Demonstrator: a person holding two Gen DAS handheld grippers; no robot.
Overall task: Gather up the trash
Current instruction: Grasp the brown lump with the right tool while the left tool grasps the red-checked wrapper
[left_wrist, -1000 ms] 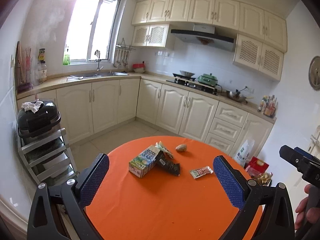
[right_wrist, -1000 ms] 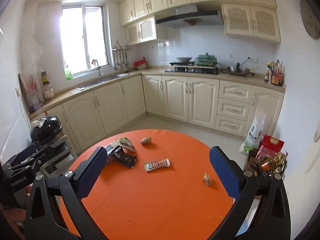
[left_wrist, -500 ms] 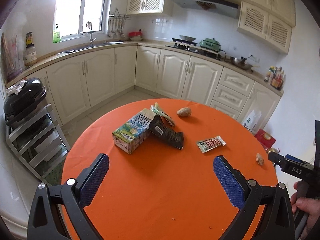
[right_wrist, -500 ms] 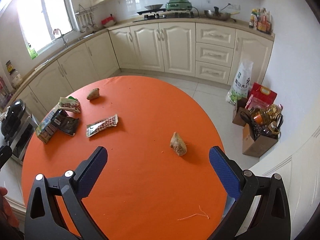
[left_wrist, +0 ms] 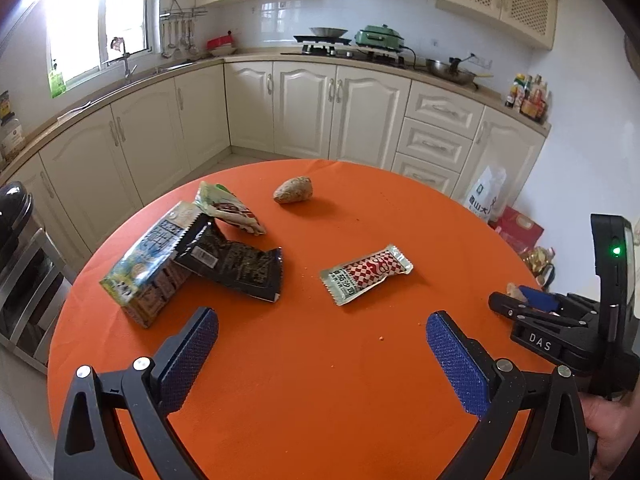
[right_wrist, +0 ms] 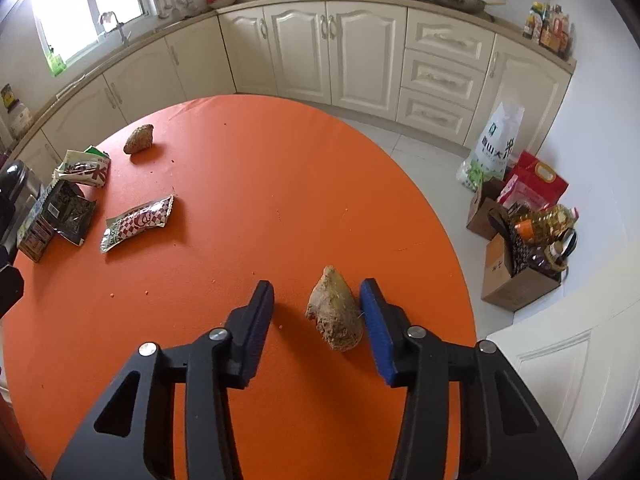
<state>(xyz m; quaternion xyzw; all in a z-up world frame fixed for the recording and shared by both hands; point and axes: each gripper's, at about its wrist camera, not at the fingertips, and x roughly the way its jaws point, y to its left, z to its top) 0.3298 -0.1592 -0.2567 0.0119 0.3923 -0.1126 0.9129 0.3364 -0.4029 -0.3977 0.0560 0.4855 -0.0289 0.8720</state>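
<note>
**Right tongs closing around brown lump, left tongs wide open over desk**

I have my right tongs [right_wrist: 316, 312] low over the round orange desk [right_wrist: 248, 160], near its right edge. Their jaws have just been closing, and a brown lump [right_wrist: 336, 308] sits between them on the cloth. It lies against the right blue pad, but a clear gap remains to the left pad, so I don't call it gripped.

My left tongs [left_wrist: 320, 360] stand wide open with nothing between the pads, above bare orange cloth. Just ahead of them lies the red-and-white checked wrapper [left_wrist: 366, 274], flat on the desk. Further left is a black packet [left_wrist: 236, 264] leaning on a blue-green carton [left_wrist: 154, 264], with a green-white wrapper [left_wrist: 230, 208] touching the carton's far end. A second brown lump [left_wrist: 293, 195] sits alone towards the far edge, apart from the wrappers.

In the left view, the right tongs unit shows at the desk's right edge, with a hand [left_wrist: 608, 420] below it.

Beside the desk on the floor are a white bag [right_wrist: 494, 148] and cardboard boxes [right_wrist: 516, 276] with bottles.
</note>
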